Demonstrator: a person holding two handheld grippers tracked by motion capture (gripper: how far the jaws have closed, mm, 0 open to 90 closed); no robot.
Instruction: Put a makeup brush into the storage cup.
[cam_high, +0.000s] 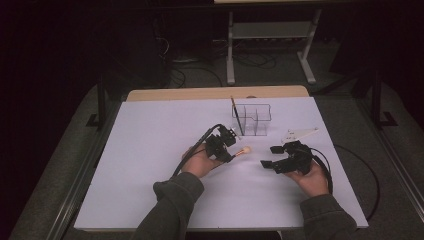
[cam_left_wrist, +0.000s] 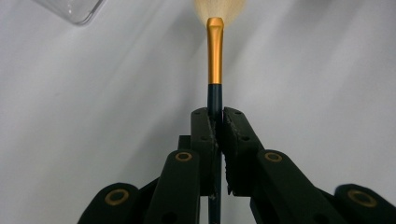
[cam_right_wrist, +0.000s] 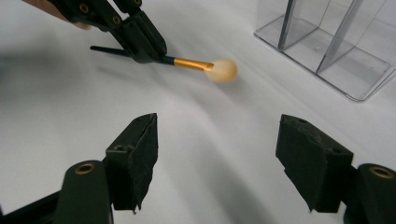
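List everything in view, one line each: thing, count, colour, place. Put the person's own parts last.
makeup brush: one, dark handle, gold ferrule, pale round tip; clamped by its handle in the left gripper, above the table.
clear organiser: one, transparent, several compartments; far middle of the table.
thin brush: one, brownish handle; upright in the organiser's left compartment.
table: one, white top with a wooden far edge.
metal frame: one, light grey; on the floor behind the table.
left gripper: one, black; shut on the makeup brush.
right gripper: one, black; open, nothing between its jaws.
hands: two, in dark sleeves, from the near edge.
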